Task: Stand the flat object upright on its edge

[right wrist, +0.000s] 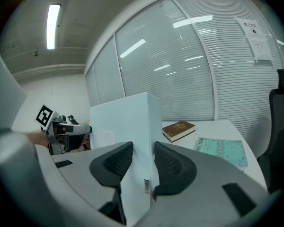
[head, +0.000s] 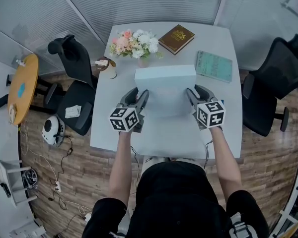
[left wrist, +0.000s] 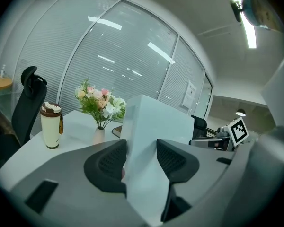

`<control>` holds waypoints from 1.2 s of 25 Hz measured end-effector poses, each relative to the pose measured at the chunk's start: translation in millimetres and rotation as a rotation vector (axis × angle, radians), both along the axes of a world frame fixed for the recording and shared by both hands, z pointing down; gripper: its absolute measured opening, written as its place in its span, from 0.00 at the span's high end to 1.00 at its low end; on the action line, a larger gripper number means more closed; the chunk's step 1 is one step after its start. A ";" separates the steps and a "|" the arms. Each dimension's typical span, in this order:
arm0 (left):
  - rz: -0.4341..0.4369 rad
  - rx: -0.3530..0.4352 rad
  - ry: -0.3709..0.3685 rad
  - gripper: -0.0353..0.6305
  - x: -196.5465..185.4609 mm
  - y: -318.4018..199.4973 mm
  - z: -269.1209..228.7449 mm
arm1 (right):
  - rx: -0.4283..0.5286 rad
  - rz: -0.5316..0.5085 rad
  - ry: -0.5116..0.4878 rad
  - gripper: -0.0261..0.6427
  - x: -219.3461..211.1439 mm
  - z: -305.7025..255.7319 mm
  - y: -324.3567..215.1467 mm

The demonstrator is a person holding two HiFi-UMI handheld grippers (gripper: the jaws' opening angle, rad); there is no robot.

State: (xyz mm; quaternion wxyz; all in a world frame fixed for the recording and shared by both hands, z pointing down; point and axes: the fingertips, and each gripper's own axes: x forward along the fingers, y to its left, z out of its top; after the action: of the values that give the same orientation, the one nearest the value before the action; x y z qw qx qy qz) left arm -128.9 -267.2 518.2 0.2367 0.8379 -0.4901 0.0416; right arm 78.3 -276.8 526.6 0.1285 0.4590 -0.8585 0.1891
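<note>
The left gripper (head: 140, 92) and right gripper (head: 194, 90) are each clamping one end of the white box (head: 165, 76) between their jaws, pads pressing both faces.

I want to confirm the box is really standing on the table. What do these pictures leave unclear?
- Bottom edge of the box against the table: the head view looks down from above, and in the gripper views the left gripper and right gripper cover it.
- Small label on the box's end, right gripper view: print too small.
- Brown book title, head view: too small.
</note>
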 end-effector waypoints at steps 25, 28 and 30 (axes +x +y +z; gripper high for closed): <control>0.021 0.032 0.006 0.63 10.1 33.0 5.1 | -0.009 -0.029 -0.049 0.72 11.6 3.9 30.7; 0.033 0.031 0.010 0.63 9.9 38.8 5.4 | -0.009 -0.031 -0.056 0.73 11.5 3.8 36.4; 0.041 0.032 0.009 0.63 10.2 42.1 5.3 | -0.009 -0.031 -0.061 0.73 11.9 3.6 40.0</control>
State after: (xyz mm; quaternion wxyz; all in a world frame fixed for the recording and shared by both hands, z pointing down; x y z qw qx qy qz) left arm -118.7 -225.1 523.5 0.2248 0.8516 -0.4723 0.0348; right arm 90.2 -236.8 530.2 0.1070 0.4391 -0.8682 0.2047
